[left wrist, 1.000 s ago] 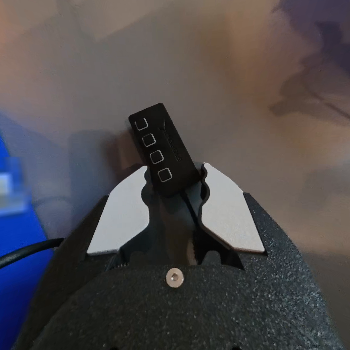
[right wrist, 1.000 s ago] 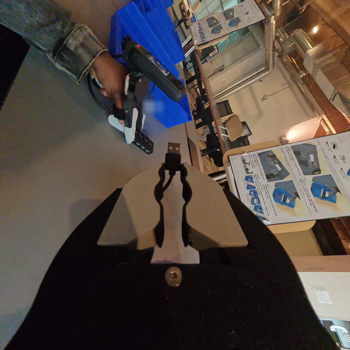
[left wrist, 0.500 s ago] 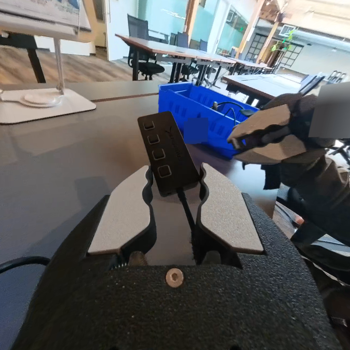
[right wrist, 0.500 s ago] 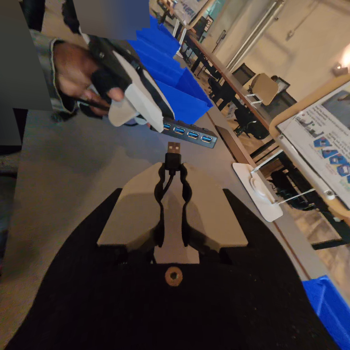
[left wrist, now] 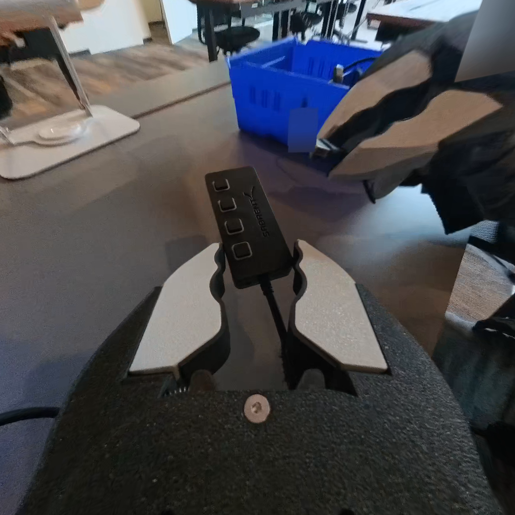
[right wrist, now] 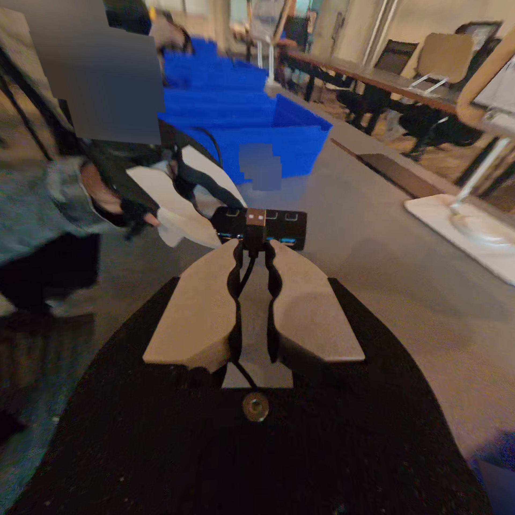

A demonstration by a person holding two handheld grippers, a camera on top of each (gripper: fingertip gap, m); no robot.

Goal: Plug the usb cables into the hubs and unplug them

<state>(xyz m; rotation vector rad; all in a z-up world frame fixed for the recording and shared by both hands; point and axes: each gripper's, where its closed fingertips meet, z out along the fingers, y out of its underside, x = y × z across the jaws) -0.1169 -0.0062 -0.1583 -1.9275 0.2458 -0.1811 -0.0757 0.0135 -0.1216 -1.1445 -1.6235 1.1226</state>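
Black USB hub [left wrist: 249,226] clamped at its cable end by left gripper [left wrist: 257,252], held above the grey table [left wrist: 83,237]. Right gripper [right wrist: 252,245] pinched on the USB plug [right wrist: 255,223], metal tip just in front of the hub's blue port side, not inserted. Blue bin [left wrist: 281,92] far behind; white stand base [left wrist: 64,145] far left.

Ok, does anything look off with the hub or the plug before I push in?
Nothing damaged. The hub sits skewed between the left gripper fingers, angled left rather than straight along them. The USB plug in the right gripper is not yet in a port; in the right wrist view it overlaps the hub.
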